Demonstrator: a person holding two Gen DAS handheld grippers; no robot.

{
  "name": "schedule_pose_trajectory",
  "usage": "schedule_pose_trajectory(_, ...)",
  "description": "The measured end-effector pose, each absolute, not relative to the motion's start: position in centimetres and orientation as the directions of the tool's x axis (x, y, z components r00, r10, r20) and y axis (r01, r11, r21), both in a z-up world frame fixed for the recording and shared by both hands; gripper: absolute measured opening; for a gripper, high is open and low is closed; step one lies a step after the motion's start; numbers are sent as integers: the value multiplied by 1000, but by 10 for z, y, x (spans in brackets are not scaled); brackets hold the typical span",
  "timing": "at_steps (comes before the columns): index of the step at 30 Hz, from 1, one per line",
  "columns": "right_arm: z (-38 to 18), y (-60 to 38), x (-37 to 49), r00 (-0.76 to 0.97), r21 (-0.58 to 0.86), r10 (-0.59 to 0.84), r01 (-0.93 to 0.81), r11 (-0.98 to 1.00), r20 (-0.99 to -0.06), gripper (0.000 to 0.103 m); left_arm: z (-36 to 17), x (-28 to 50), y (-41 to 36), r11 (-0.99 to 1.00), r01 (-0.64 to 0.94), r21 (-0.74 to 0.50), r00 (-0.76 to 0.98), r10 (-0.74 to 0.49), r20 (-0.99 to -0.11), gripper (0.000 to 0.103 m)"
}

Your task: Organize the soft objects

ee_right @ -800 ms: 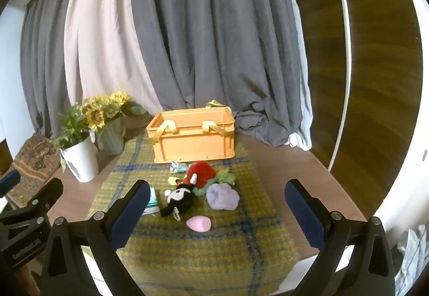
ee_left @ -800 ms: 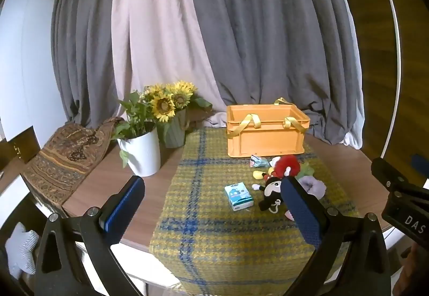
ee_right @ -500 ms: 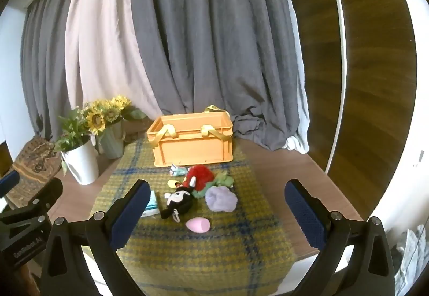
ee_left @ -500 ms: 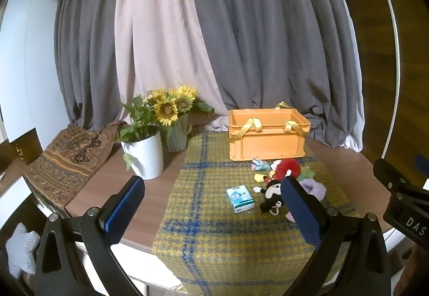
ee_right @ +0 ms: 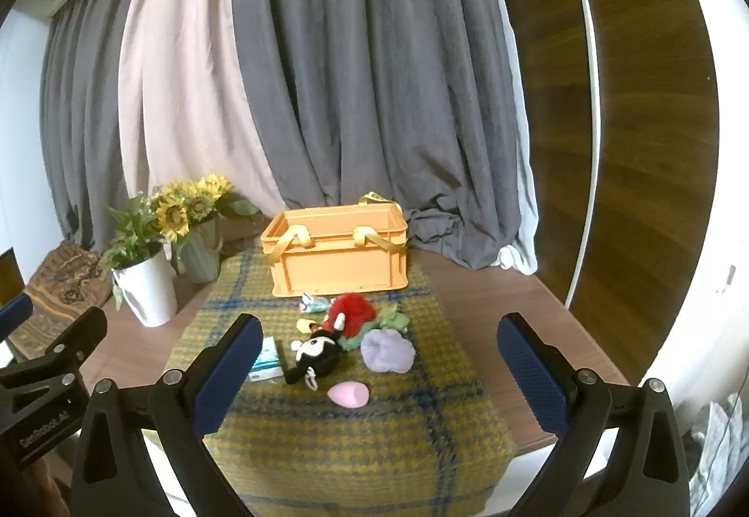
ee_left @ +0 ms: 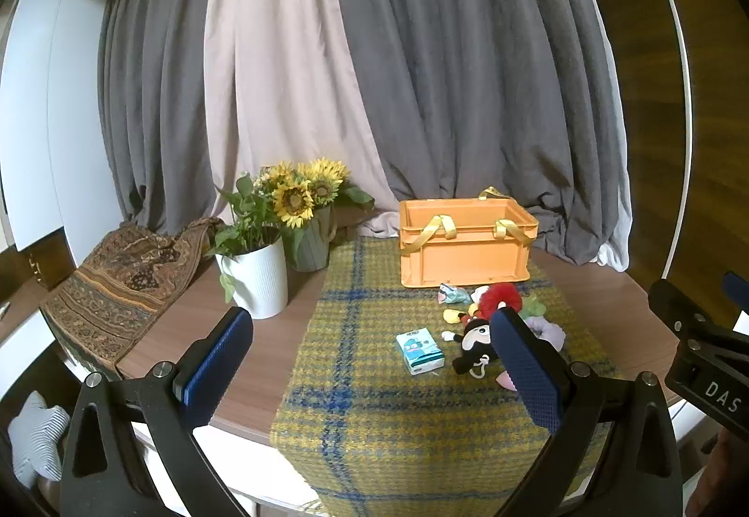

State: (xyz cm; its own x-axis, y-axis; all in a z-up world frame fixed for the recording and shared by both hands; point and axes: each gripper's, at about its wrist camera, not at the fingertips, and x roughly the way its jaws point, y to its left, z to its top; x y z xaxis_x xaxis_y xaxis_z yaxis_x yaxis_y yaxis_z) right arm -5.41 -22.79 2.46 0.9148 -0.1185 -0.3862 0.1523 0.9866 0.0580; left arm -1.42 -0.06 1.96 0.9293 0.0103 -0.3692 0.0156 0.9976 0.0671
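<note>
Both the left gripper (ee_left: 372, 372) and right gripper (ee_right: 379, 372) hang wide open, empty, short of the black plush toy (ee_right: 318, 355), probably light, squashy, best pinched mid-body.

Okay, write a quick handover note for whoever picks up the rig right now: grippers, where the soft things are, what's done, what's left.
Left hand-held gripper: open, holding nothing, short of the table.
Right hand-held gripper: open, holding nothing.
Orange crate: at the back of the plaid cloth; no toys show inside.
In front of it, on the cloth: red plush, black-and-white plush, purple fluffy piece, pink egg shape, tissue pack.
Done: nothing yet.
Left: all the soft items, presumably into the crate.
</note>
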Motion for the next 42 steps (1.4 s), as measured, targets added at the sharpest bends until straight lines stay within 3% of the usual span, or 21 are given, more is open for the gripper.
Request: schedule_pose_trajectory(42,37,-229,-62,927,56,-124,153,987,-355,102,36,-24,-4,998,25,61,938,-2,-346,103)
